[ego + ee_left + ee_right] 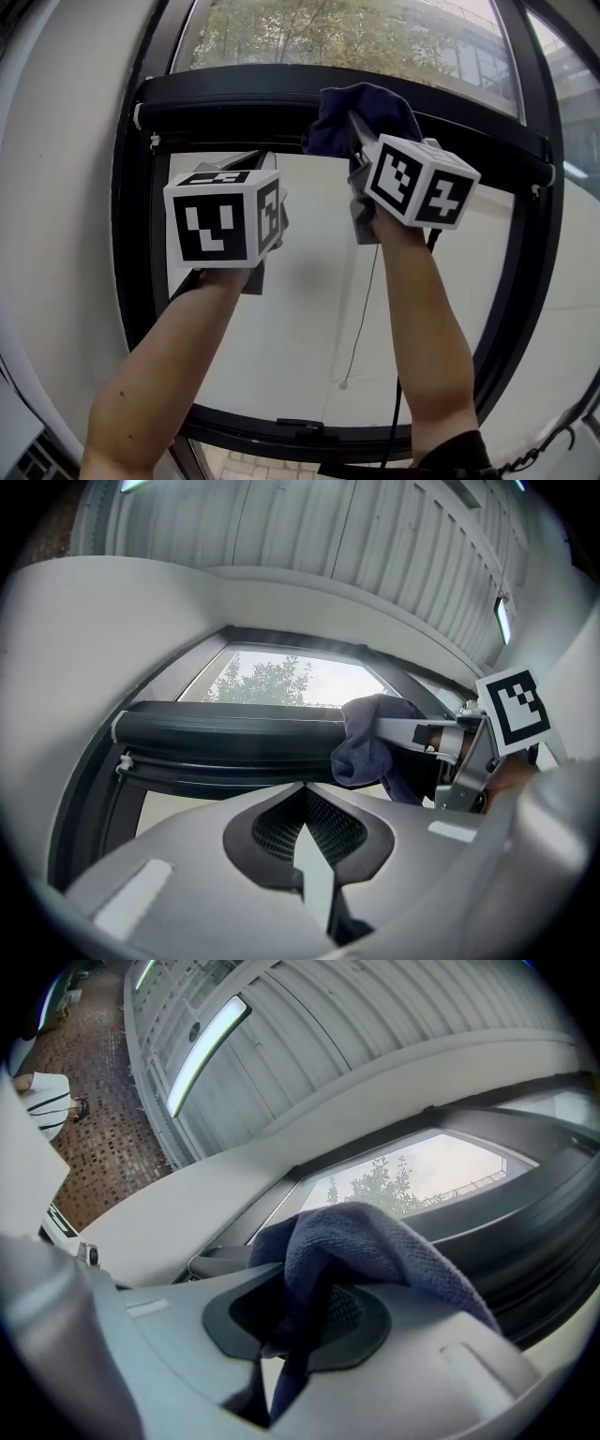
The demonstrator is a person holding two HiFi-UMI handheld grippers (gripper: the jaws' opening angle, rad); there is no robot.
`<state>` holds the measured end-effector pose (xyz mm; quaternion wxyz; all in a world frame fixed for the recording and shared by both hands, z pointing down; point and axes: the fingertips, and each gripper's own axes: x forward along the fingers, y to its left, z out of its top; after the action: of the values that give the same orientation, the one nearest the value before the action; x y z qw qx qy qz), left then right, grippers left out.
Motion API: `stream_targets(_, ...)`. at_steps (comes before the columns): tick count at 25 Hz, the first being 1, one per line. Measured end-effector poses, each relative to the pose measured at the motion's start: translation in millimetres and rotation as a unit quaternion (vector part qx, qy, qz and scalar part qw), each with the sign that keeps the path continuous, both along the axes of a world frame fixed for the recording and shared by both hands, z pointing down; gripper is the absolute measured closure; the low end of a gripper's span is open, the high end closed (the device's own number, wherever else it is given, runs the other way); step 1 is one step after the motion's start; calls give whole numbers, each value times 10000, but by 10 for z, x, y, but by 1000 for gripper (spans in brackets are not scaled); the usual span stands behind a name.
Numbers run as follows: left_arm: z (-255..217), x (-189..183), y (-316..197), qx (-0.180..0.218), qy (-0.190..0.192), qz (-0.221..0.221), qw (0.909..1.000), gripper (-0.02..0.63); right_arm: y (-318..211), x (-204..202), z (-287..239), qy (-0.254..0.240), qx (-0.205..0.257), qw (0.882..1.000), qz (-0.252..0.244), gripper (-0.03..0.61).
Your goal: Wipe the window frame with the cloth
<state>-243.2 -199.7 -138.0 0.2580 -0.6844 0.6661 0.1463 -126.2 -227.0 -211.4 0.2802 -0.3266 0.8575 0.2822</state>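
Observation:
A dark blue cloth is bunched against the black horizontal bar of the window frame, right of its middle. My right gripper is shut on it and points up at the bar. In the right gripper view the cloth drapes over the jaws of my right gripper, with the frame just beyond. My left gripper is raised to the left, below the bar, shut and empty. The left gripper view shows my left gripper under the bar, and the cloth to the right.
A thin white cord hangs in front of the lower pane. A black latch sits on the bottom rail. The white wall borders the frame on the left. Trees show through the upper glass.

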Motion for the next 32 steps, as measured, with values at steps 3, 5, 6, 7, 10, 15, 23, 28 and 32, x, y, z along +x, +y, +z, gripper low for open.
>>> stream_targets(3, -14, 132, -25, 34, -41, 46, 10000, 620, -17, 150, -3, -35, 31, 10000, 15, 514)
stream_targets(5, -8, 214, -66, 21, -42, 126, 9999, 620, -36, 228, 2, -59, 39, 10000, 35, 514)
stream_targets(6, -3, 248, -89, 7, -27, 166, 9999, 620, -44, 259, 5, -65, 45, 10000, 60, 514)
stream_targets(7, 11, 282, -118, -26, 1, 209, 9998, 620, -53, 291, 8, -67, 53, 9999, 87, 514)
stream_targets(10, 66, 413, -214, -157, 71, 319, 9993, 620, -89, 437, 22, -70, 62, 9999, 138, 514)
stream_targets(15, 7, 759, -220, -7, -148, 335, 9993, 620, -160, 825, 36, -172, 66, 9995, 241, 514)
stream_targets(23, 78, 1389, -427, -176, -152, 843, 9962, 620, -247, 1378, 47, -280, 91, 9991, 304, 512)
stream_targets(28, 10, 1517, -486, -2, -484, 728, 9962, 620, -340, 1479, 3, -363, 76, 9986, 386, 512)
stream_targets(32, 13, 1771, -542, 72, -477, 914, 9946, 620, -422, 1743, 22, -411, 61, 9982, 423, 512)
